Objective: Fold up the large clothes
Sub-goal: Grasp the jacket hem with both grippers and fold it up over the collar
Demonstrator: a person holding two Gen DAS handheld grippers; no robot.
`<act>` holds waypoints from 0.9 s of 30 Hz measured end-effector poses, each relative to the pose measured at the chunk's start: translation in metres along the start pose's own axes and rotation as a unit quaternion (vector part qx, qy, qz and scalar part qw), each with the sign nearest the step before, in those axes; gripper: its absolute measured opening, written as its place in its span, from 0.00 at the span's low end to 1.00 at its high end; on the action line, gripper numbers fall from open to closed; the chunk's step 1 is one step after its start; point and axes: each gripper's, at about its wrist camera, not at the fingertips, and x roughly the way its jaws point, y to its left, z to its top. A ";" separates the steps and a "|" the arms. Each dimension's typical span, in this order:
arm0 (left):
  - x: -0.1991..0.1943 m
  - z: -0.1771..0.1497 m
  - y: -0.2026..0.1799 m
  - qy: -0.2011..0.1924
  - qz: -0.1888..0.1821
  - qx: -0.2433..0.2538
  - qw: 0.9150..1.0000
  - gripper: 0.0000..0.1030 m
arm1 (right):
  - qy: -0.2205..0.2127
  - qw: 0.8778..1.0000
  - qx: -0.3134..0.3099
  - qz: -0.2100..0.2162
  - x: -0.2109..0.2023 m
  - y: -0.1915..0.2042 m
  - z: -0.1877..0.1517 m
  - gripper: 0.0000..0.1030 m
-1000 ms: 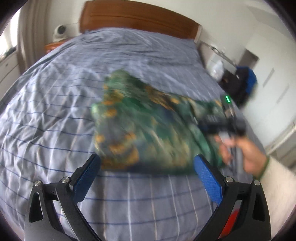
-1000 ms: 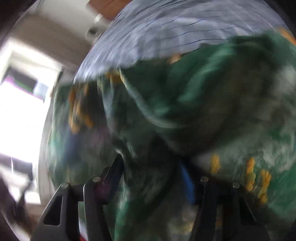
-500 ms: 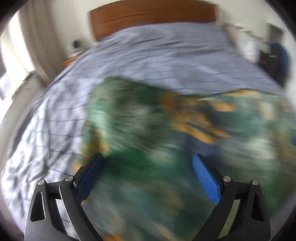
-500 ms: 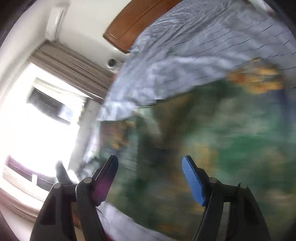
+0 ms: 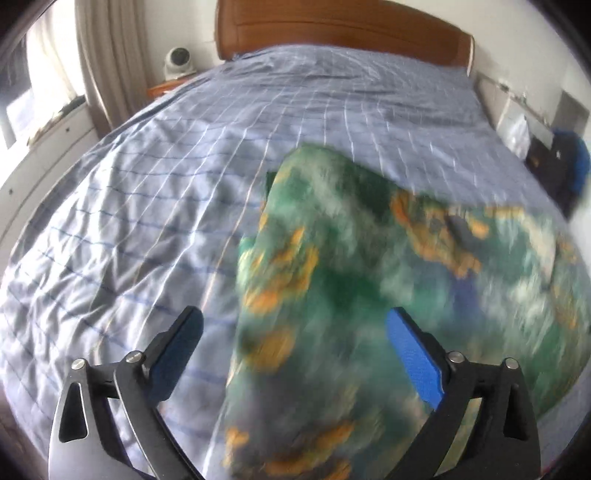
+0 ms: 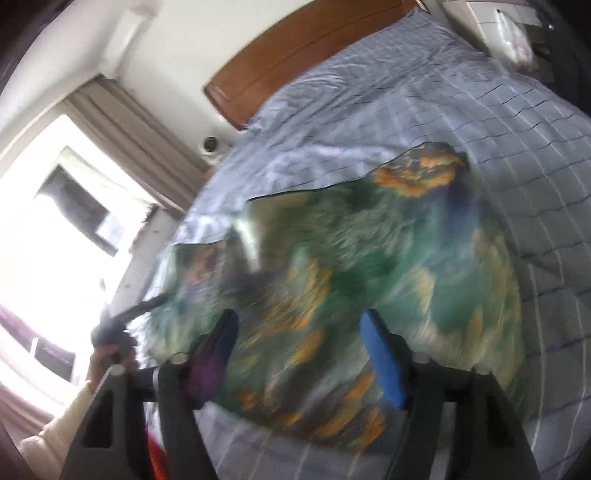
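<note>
A green garment with orange patches (image 5: 351,277) lies bunched on the blue checked bed sheet (image 5: 166,184), blurred by motion. My left gripper (image 5: 295,347) is open wide low over the garment's left edge, with cloth between its blue pads but not pinched. In the right wrist view the garment (image 6: 369,258) spreads beyond my right gripper (image 6: 297,354). Its jaws are opening and nothing is pressed between them. A person's hand (image 6: 110,350) with the left gripper reaches in at the garment's left edge.
A wooden headboard (image 5: 332,33) closes the bed's far end. A white round device (image 5: 179,61) and curtains (image 5: 99,55) stand at the back left. A dark bag with blue (image 5: 561,166) sits off the bed's right side. A bright window (image 6: 55,221) is on the left.
The right gripper has let go of the cloth bunched in its jaws, opened and drawn back upward. The left gripper has come down and closer over the garment's left part.
</note>
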 end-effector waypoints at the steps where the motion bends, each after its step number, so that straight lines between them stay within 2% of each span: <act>1: 0.005 -0.009 0.003 0.012 0.011 0.008 1.000 0.97 | 0.001 1.000 0.006 0.003 -0.002 -0.004 -0.007 0.76; 3: 0.004 -0.017 0.014 0.021 0.011 -0.008 1.000 0.97 | 0.025 0.999 0.028 -0.039 0.002 -0.025 -0.026 0.75; 4: -0.006 -0.024 0.021 0.015 -0.003 -0.028 1.000 0.97 | 0.030 0.997 0.038 -0.057 -0.001 -0.034 -0.032 0.69; 6: -0.031 -0.039 0.024 -0.009 -0.016 -0.036 0.999 0.97 | -0.002 0.997 0.045 -0.065 -0.018 -0.036 -0.045 0.69; 8: -0.060 -0.059 0.016 -0.039 -0.021 -0.018 0.999 0.97 | -0.030 0.996 0.026 -0.075 -0.039 -0.020 -0.057 0.72; 10: -0.079 -0.088 0.002 -0.057 -0.023 0.004 0.998 0.97 | -0.059 0.995 0.007 -0.082 -0.055 -0.002 -0.075 0.79; 13: -0.087 -0.129 -0.019 -0.058 -0.023 0.028 0.998 0.97 | -0.095 0.991 -0.013 -0.094 -0.071 0.019 -0.113 0.79; 16: -0.077 -0.162 -0.038 -0.039 -0.020 0.042 0.998 0.97 | -0.118 0.984 -0.020 -0.132 -0.069 0.027 -0.158 0.79; 20: -0.060 -0.193 -0.060 -0.016 -0.033 0.059 0.998 0.97 | -0.103 0.977 -0.050 -0.177 -0.048 0.023 -0.191 0.79; 23: -0.052 -0.206 -0.064 -0.037 -0.024 0.057 0.997 0.99 | -0.081 0.975 -0.049 -0.199 -0.034 0.013 -0.205 0.79; 27: -0.045 -0.211 -0.058 -0.041 -0.037 0.042 0.998 1.00 | -0.069 0.976 -0.048 -0.200 -0.021 0.002 -0.209 0.81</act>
